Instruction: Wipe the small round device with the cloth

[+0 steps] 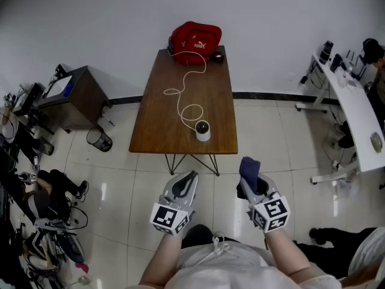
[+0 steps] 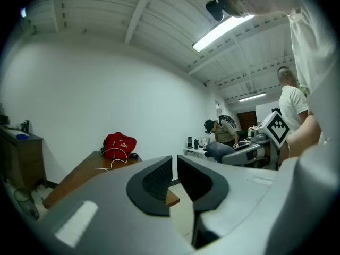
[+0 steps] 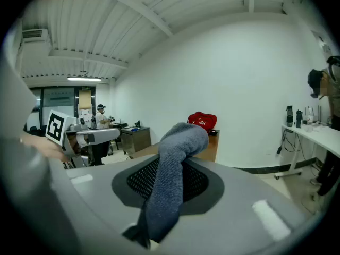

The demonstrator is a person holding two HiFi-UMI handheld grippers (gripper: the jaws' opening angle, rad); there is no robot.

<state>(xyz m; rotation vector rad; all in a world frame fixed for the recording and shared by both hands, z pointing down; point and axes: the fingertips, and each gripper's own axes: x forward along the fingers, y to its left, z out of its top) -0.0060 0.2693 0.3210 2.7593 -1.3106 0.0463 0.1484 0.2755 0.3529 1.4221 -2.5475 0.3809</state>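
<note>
The small round device (image 1: pixel 203 130) is white with a dark top. It stands near the front edge of the brown table (image 1: pixel 161 134), and a white cable (image 1: pixel 182 89) runs from it to the back. My right gripper (image 1: pixel 248 178) is shut on a dark blue cloth (image 1: pixel 249 168), well short of the table; the cloth (image 3: pixel 172 174) bulges out between its jaws. My left gripper (image 1: pixel 186 182) is shut with nothing in it, level with the right one; in the left gripper view its jaws (image 2: pixel 173 177) nearly touch.
A red bag (image 1: pixel 194 40) lies at the table's far end beside a small dark object (image 1: pixel 218 56). A dark cabinet (image 1: pixel 71 96) and a bin (image 1: pixel 98 139) stand to the left. A white desk (image 1: pixel 354 107) with gear runs along the right. Bags and shoes (image 1: pixel 51 221) lie on the floor at left.
</note>
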